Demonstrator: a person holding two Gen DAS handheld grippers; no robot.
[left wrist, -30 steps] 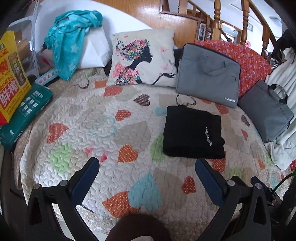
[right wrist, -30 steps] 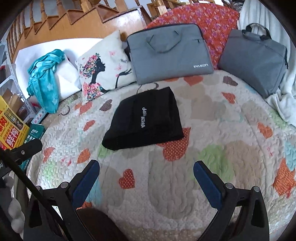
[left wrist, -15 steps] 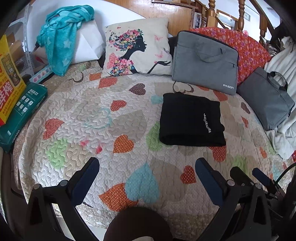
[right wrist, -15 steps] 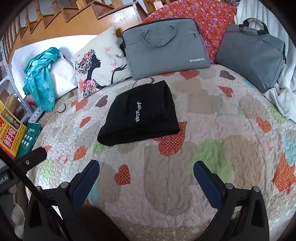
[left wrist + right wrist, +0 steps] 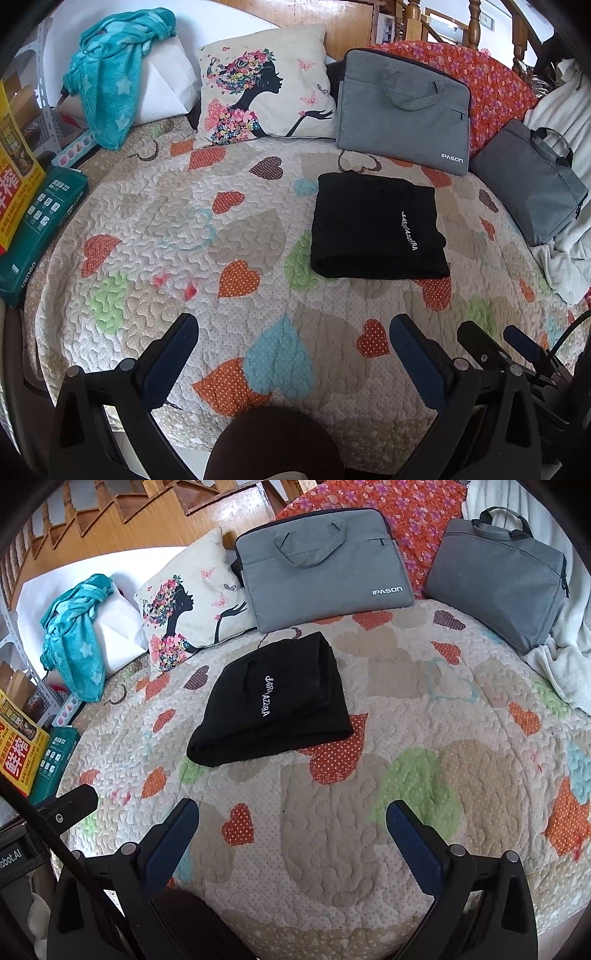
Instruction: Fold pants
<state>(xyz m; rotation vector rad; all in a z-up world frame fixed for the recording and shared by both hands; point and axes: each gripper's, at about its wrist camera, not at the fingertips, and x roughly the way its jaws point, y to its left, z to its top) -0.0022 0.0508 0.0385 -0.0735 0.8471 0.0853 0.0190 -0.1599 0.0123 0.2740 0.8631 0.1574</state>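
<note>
Here, black pants (image 5: 376, 229), folded into a compact rectangle w/ white lettering on top, lie flat on the heart-patterned quilt (image 5: 221, 229), toward its far half & right of centre in the left wrist view; in the right wrist view the same pants (image 5: 273, 701) sit left of centre on the quilt (image 5: 424, 738). Folded edge faces the cameras; layers show along that near edge. Just behind the pants, a grey IPASON laptop bag (image 5: 402, 110) leans against a red floral cushion (image 5: 495, 88); its lower edge is near the pants' far edge, contact cannot be told. A 2nd grey bag (image 5: 528, 188) lies to the right, apart from the pants. Left of the IPASON bag, a pillow w/ a silhouette of a woman (image 5: 266, 96); further left, a teal star-print blanket (image 5: 110, 81) draped over a white pillow (image 5: 162, 88). At the quilt's left edge, a green box (image 5: 37, 236) & a yellow carton (image 5: 14, 177). Left gripper (image 5: 293, 325): jaws wide apart, holding nothing, over the near part of the quilt, well short of the pants. Right gripper (image 5: 291, 810): likewise wide apart, nothing between the blue pads (image 5: 170, 845), near quilt edge, apart from the pants.
</note>
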